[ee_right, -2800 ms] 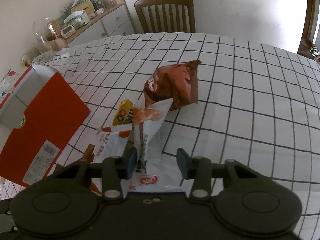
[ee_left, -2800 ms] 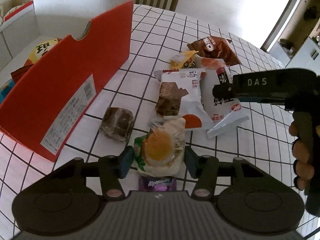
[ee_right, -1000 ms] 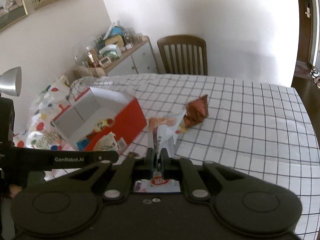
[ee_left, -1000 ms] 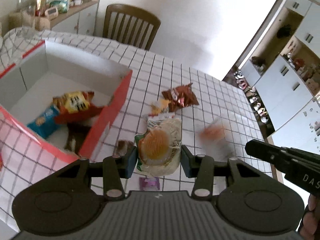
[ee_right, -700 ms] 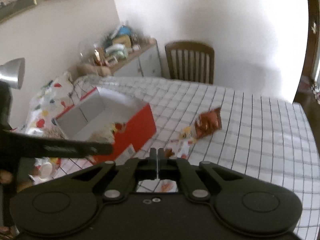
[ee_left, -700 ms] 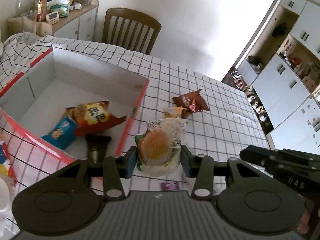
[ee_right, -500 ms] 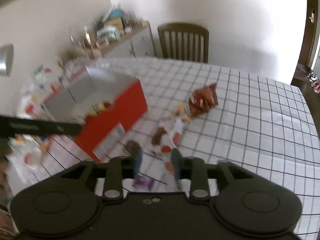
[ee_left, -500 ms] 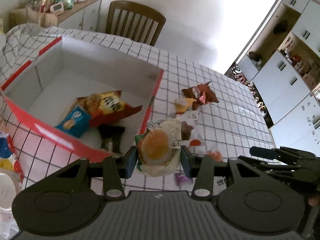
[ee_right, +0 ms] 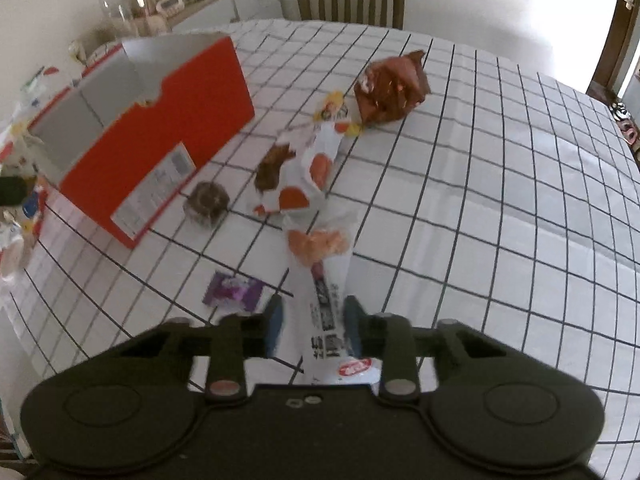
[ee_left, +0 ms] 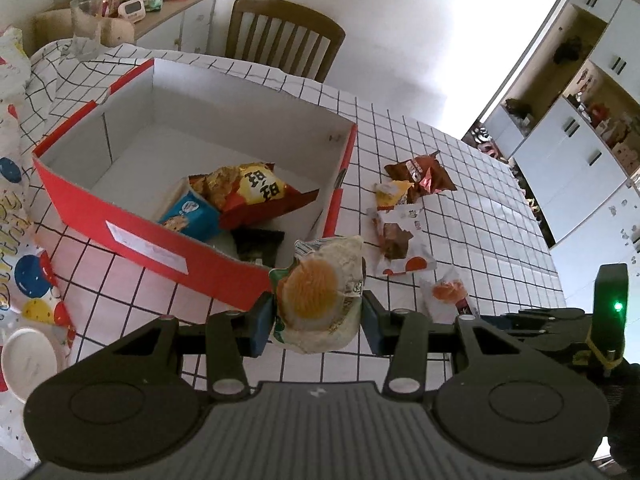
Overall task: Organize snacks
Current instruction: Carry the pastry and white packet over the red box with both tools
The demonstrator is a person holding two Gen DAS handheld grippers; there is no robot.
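Note:
My left gripper [ee_left: 314,320] is shut on a burger-print snack bag [ee_left: 318,296] and holds it above the near right corner of the red box [ee_left: 168,248]. The box holds a yellow-red chip bag [ee_left: 256,190], a blue packet [ee_left: 186,214] and a dark packet [ee_left: 258,242]. My right gripper [ee_right: 312,320] is open, its fingers on either side of a long white snack packet [ee_right: 324,280] that lies on the table. In the right wrist view the red box [ee_right: 168,132] stands at the left.
On the checked tablecloth lie a brown bag [ee_right: 390,86], a small yellow packet [ee_right: 336,114], a white chocolate-cake packet [ee_right: 296,176], a round brown cake [ee_right: 206,200] and a purple candy [ee_right: 234,292]. A chair [ee_left: 286,36] stands at the far side. A party bag [ee_left: 20,240] lies left.
My left gripper rose with the burger bag and moved over the box corner. My right gripper lifted the white packet, then opened; the packet now lies on the table between its fingers.

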